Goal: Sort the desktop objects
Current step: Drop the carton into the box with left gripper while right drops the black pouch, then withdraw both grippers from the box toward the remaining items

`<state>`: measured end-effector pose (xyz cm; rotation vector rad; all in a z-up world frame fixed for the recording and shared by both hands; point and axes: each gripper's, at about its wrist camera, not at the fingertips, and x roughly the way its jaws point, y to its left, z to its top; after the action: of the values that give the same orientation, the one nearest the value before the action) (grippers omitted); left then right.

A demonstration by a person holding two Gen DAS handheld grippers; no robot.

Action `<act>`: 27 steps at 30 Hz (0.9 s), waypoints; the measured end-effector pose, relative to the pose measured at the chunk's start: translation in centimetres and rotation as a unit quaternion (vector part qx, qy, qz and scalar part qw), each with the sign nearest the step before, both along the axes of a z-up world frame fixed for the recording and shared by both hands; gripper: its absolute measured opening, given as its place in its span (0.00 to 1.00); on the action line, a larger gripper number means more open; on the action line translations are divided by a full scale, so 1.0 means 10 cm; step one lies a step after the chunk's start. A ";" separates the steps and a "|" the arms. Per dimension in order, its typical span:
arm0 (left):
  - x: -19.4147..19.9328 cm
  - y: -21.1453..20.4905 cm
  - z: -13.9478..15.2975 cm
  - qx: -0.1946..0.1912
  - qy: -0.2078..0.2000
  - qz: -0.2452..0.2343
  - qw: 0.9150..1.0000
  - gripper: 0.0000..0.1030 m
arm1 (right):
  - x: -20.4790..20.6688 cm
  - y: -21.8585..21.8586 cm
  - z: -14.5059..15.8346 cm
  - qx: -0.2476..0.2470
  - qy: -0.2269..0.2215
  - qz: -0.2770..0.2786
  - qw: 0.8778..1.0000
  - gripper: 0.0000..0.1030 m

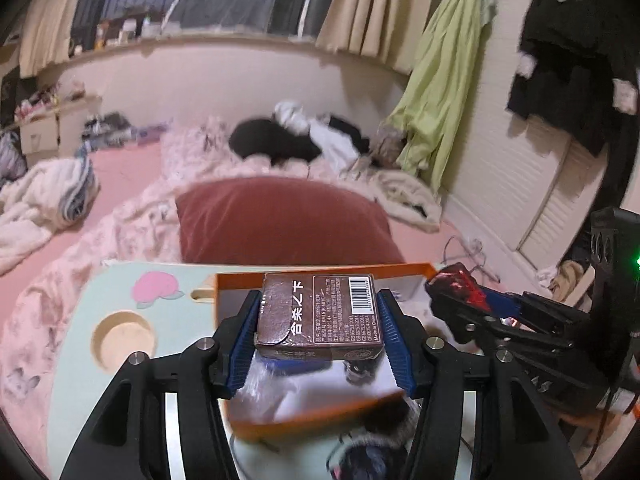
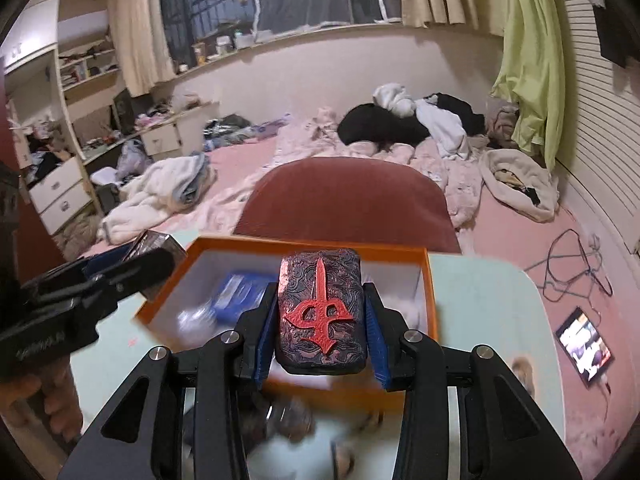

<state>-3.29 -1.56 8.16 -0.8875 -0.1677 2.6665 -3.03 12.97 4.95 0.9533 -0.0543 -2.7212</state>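
My left gripper (image 1: 318,322) is shut on a brown card box (image 1: 316,314) with a barcode and Chinese print, held above the orange storage box (image 1: 320,420). My right gripper (image 2: 320,320) is shut on a dark case with a red raised symbol (image 2: 322,308), held over the same orange box (image 2: 430,292). The right gripper with its case shows at the right of the left wrist view (image 1: 456,284). The left gripper and its box show at the left of the right wrist view (image 2: 152,246). Inside the orange box lie a blue item (image 2: 236,294) and blurred white things.
The orange box sits on a pale green lap table (image 1: 76,320) with a round cup hole (image 1: 122,340), set on a bed. A red pillow (image 2: 348,200) lies beyond. Blurred dark objects (image 2: 280,420) lie near the table's front. A tablet (image 2: 586,344) and cables lie at right.
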 end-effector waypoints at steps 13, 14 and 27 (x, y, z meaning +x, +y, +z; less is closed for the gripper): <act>-0.07 0.11 -0.33 -0.026 -0.015 0.002 1.000 0.89 | -0.21 0.01 -0.45 0.048 -0.040 -0.031 0.998 0.62; -0.03 0.08 -0.29 -0.017 -0.008 0.003 1.000 0.89 | -0.17 0.03 -0.40 0.034 -0.033 -0.032 0.998 0.62; 0.90 -0.01 -0.51 -0.045 -0.059 -0.015 0.997 0.89 | 0.71 0.06 -0.30 0.029 -0.040 0.003 0.999 0.62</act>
<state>5.73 -1.65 3.04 -1.0672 -0.0604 2.6125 4.10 13.61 1.95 1.0773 0.0138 -2.6922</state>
